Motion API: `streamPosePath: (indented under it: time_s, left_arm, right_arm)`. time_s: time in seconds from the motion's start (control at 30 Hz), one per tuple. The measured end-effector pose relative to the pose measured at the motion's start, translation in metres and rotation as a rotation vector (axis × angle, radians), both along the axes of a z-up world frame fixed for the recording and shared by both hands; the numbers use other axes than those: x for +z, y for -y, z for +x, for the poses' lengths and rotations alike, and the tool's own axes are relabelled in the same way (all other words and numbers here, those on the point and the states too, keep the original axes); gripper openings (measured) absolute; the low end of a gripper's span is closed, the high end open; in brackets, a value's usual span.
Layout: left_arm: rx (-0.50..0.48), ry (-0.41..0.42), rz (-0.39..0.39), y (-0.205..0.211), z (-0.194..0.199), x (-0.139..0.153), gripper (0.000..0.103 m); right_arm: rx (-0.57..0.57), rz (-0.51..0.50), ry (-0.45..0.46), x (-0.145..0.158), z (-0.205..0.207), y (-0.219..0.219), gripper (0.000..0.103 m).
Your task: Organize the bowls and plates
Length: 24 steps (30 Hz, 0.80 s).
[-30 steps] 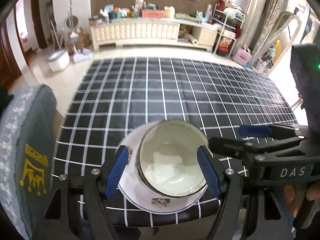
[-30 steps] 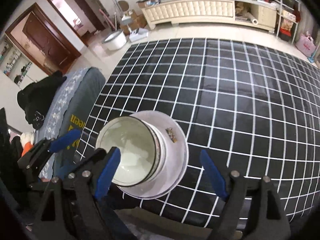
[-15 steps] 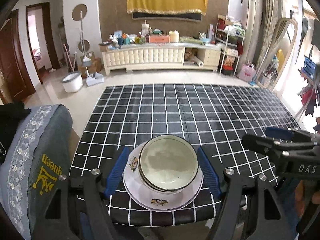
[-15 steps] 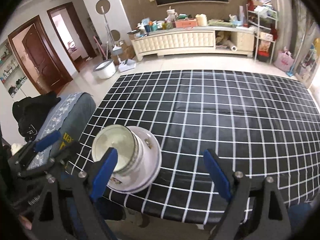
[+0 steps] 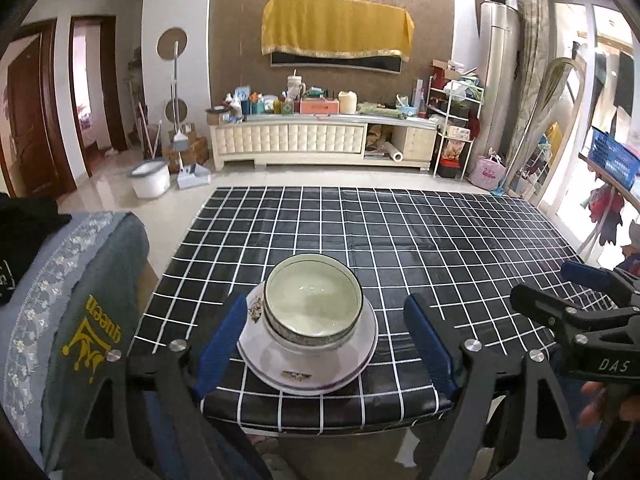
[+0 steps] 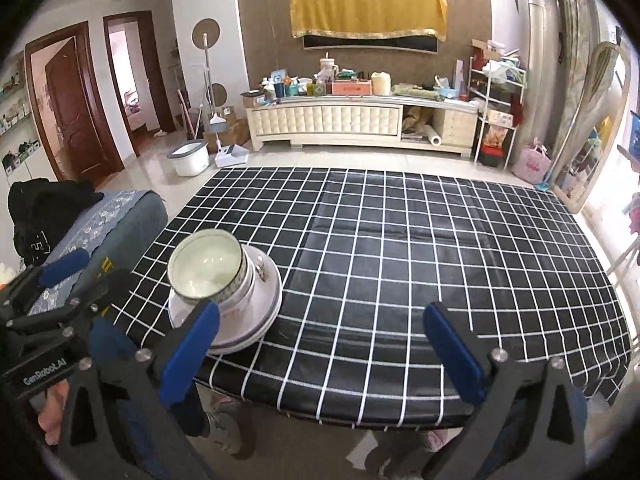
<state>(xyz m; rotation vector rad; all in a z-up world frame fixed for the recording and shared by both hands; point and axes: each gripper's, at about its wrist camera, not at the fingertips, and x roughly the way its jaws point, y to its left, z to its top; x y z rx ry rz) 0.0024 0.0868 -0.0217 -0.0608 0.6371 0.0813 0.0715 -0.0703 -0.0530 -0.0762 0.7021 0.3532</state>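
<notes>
Black cloth with a white grid covers the table (image 5: 420,240), and beyond your fingers it runs bare all the way to its far edge. The near edge sits right under your left gripper (image 5: 326,344), and the stack of dishes stands close to that edge, at the table's near left corner.

Your left gripper is level and pointed straight ahead, its blue pads (image 5: 218,344) spread wide, and the stack sits between them and just beyond the tips, touched by neither. You're holding nothing there. Your right gripper (image 6: 320,346) is off the near edge too, fingers spread wide over bare cloth, nothing between them; the stack lies just past its left finger (image 6: 190,354).

Count with me: the bowls (image 5: 313,305) are nested, and the right wrist view shows two rims, one inside the other (image 6: 212,270). They stand upright on the plates (image 5: 308,364); two stacked rims show in the right wrist view (image 6: 244,330). A grey-covered chair (image 5: 76,300) stands just beside the table's left edge, outside your left finger.
</notes>
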Motion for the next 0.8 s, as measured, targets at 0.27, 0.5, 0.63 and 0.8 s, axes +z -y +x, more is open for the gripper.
streamPosePath:
  time_s: [0.27, 0.5, 0.63, 0.8]
  left_arm:
    - [-0.003, 0.022, -0.001, 0.013, -0.034, 0.002, 0.091]
    - [-0.032, 0.017, -0.009, 0.024, -0.055, -0.006, 0.091]
    - [-0.039, 0.02, -0.019, 0.026, -0.064, -0.006, 0.091]
    - [-0.048, 0.035, -0.001, 0.031, -0.072, -0.004, 0.091]
  right_arm:
    - [-0.016, -0.018, 0.051, -0.005, -0.037, 0.009, 0.103]
    - [-0.019, -0.015, 0.084, -0.005, -0.059, 0.015, 0.103]
    - [-0.028, -0.009, 0.092, -0.005, -0.067, 0.019, 0.103]
    - [-0.032, -0.005, 0.104, -0.002, -0.072, 0.02, 0.103]
